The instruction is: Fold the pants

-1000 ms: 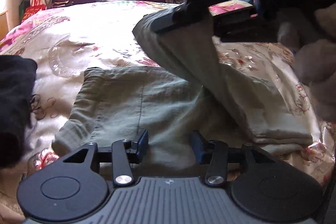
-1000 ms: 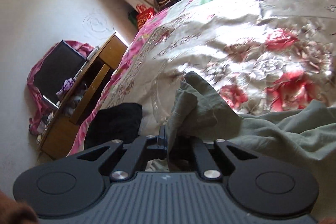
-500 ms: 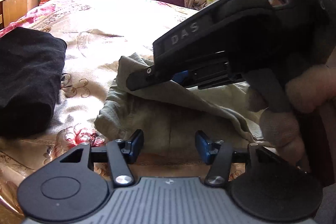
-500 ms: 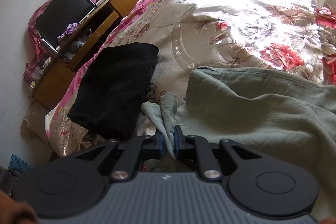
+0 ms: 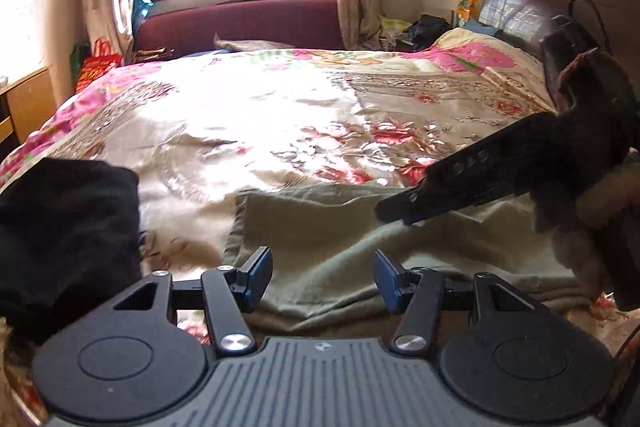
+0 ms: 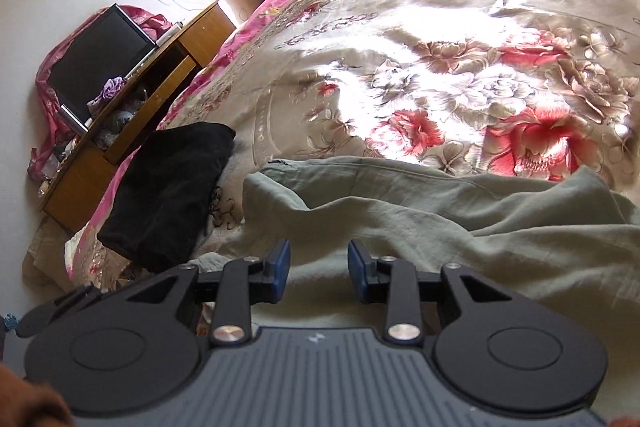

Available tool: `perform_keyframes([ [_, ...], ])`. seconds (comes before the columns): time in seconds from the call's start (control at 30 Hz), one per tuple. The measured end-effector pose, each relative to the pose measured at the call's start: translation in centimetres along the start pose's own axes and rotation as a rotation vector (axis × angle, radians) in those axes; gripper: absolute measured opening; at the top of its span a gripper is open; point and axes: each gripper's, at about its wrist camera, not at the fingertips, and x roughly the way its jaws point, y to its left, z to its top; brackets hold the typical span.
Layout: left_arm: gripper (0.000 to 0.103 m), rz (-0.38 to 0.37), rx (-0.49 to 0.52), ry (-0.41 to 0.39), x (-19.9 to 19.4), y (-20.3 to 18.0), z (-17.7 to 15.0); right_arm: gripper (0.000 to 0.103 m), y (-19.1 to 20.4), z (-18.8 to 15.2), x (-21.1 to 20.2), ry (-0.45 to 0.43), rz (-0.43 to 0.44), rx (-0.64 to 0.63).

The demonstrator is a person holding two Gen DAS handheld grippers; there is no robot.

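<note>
The olive-green pants [image 5: 340, 239] lie folded and rumpled at the near edge of the bed [image 5: 280, 115], on its floral cover, with folds running across the top layer. A black folded garment [image 6: 168, 187] sits just beside them toward the bed's left edge. My left gripper [image 5: 322, 277] hovers over the near part of the pants, jaws apart and just opened wider, nothing between the pads. My right gripper [image 6: 319, 269] is over the pants too; its jaws have just been opening, parted with cloth below but no fabric pinched. In the left view, its black body [image 5: 500, 171] reaches in from the right.
</note>
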Motion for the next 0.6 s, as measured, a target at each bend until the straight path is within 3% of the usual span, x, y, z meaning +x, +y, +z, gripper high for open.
perform_keyframes([
  [0.1,0.071,-0.045,-0.005,0.077,3.3,-0.1,0.5,0.033,-1.5,0.4,2.5,0.006,-0.085,-0.013],
  [0.17,0.071,-0.076,-0.014,0.188,5.6,0.2,0.0,0.026,-3.2,1.1,4.2,0.001,-0.131,0.01],
  [0.23,0.072,-0.069,0.003,0.244,6.3,-0.1,-0.9,0.026,-4.2,1.8,4.6,-0.018,-0.127,0.054],
  [0.3,0.072,-0.057,0.047,0.232,5.2,-0.5,-1.3,0.031,-4.5,2.6,3.7,-0.047,-0.119,0.065],
  [0.4,0.073,-0.034,0.096,0.213,3.8,-0.6,-0.9,0.03,-5.5,2.8,0.2,-0.093,-0.101,0.057],
  [0.5,0.073,-0.016,0.089,0.17,3.2,-0.3,0.1,0.032,-7.6,2.2,-3.9,-0.115,-0.205,0.025],
  [0.6,0.073,-0.009,0.035,0.126,3.4,0.3,1.5,0.037,-10.8,0.7,-7.9,-0.144,-0.314,0.083],
])
